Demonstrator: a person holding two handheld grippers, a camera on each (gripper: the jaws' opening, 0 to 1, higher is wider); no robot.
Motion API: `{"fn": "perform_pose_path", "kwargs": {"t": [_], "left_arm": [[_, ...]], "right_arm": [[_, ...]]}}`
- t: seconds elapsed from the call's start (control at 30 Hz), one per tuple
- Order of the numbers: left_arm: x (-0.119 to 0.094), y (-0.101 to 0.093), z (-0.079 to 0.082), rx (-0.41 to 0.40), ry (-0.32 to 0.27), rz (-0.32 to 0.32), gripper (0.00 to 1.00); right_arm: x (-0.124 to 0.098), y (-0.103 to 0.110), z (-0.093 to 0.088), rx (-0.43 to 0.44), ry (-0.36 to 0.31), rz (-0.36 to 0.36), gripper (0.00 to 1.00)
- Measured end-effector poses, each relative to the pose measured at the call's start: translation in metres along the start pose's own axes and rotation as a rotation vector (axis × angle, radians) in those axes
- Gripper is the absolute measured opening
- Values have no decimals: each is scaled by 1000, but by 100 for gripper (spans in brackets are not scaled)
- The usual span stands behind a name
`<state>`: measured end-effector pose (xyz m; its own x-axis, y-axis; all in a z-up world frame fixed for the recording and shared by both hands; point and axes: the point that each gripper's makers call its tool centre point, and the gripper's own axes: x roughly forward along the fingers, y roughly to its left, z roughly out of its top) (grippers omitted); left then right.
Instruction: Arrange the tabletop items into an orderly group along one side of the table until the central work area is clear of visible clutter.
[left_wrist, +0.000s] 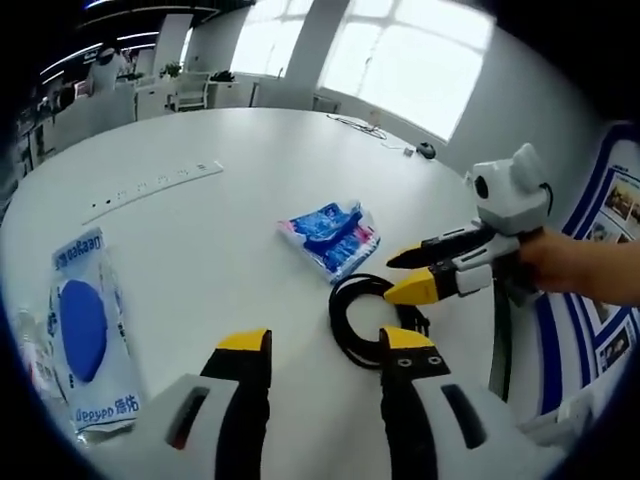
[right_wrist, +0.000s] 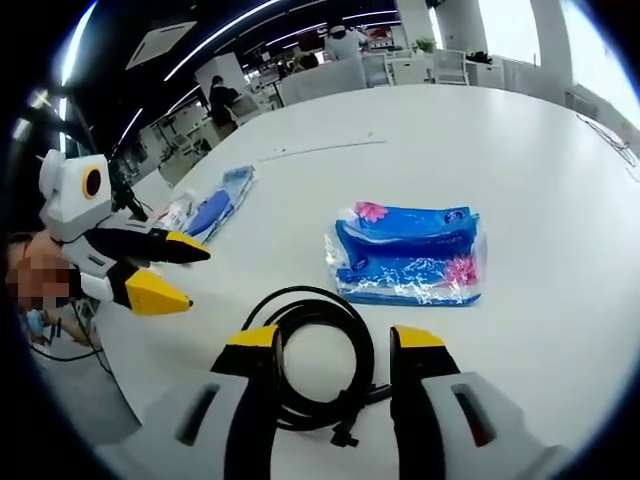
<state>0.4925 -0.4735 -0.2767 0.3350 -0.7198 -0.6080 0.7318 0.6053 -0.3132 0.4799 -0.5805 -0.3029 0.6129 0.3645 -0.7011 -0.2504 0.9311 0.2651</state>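
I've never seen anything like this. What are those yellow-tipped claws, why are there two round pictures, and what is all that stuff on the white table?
There is no robot here: a person holds a two-jaw claw in each hand, and a small fisheye camera rides on each claw. One picture looks along the left gripper, the other along the right gripper; each also catches the other claw from the side. Both stand open and hold nothing. On the round white table lie a coiled black cable just ahead of both claws, a blue packet with pink flowers, a clear bag with a blue round thing inside, and a white power strip further off. Behind is an office with big windows.
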Motion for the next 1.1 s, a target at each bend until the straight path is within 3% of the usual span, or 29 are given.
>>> {"fn": "perform_pose_path", "kwargs": {"t": [0.57,1.1], "left_arm": [[-43,17,10,-25,-74,65,46],[-83,46,17,-52,-133,141,49]], "right_arm": [[1,27,29,-74,-24,47,42],[13,61,69,-188,-39,124,45]]}}
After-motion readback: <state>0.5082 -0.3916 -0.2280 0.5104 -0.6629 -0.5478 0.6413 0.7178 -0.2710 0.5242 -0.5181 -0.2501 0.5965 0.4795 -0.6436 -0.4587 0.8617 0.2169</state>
